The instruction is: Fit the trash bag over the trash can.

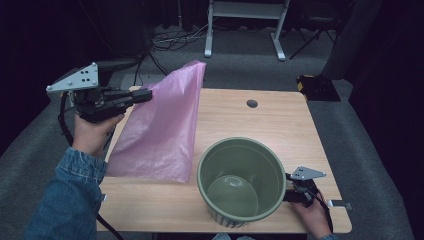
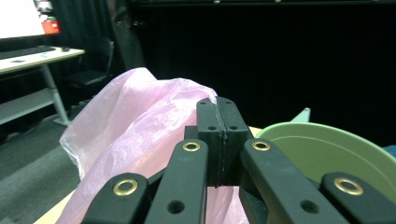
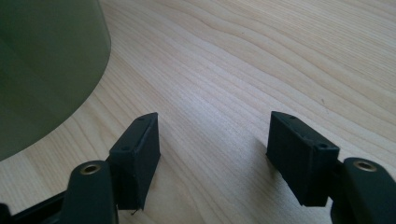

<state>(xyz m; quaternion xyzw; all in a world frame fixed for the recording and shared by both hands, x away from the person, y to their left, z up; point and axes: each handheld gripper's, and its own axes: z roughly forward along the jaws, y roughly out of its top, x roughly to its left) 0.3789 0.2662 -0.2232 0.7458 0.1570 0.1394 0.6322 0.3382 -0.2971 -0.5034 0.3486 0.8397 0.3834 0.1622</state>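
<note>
High view, left claw: the left claw [image 1: 142, 95] is raised off the desk's 9 o'clock edge, its jaws pressed together on the upper edge of a pink plastic bag [image 1: 160, 130].
High view, bag: it hangs from that pinch like a sheet — its lower edge rests on the wooden desk [image 1: 260, 120], just left of the green bucket [image 1: 241, 181].
High view, bucket: upright near the desk's 5 o'clock edge, its mouth open.
High view, right claw: the right claw [image 1: 290, 192] sits low at the bucket's 3 o'clock side, just beside its wall; contact cannot be told.
Left gripper view: the left claw [image 2: 218, 140] has its two black pads shut flat together, pink film of the bag [image 2: 130, 126] bunched behind them toward 10 o'clock; the bucket's rim [image 2: 327, 144] curves at 4 o'clock.
Right gripper view: the right claw [image 3: 212, 149] is spread wide — bare desk [image 3: 261, 60] between the jaws, the bucket wall [image 3: 46, 60] at 10 o'clock.
</note>
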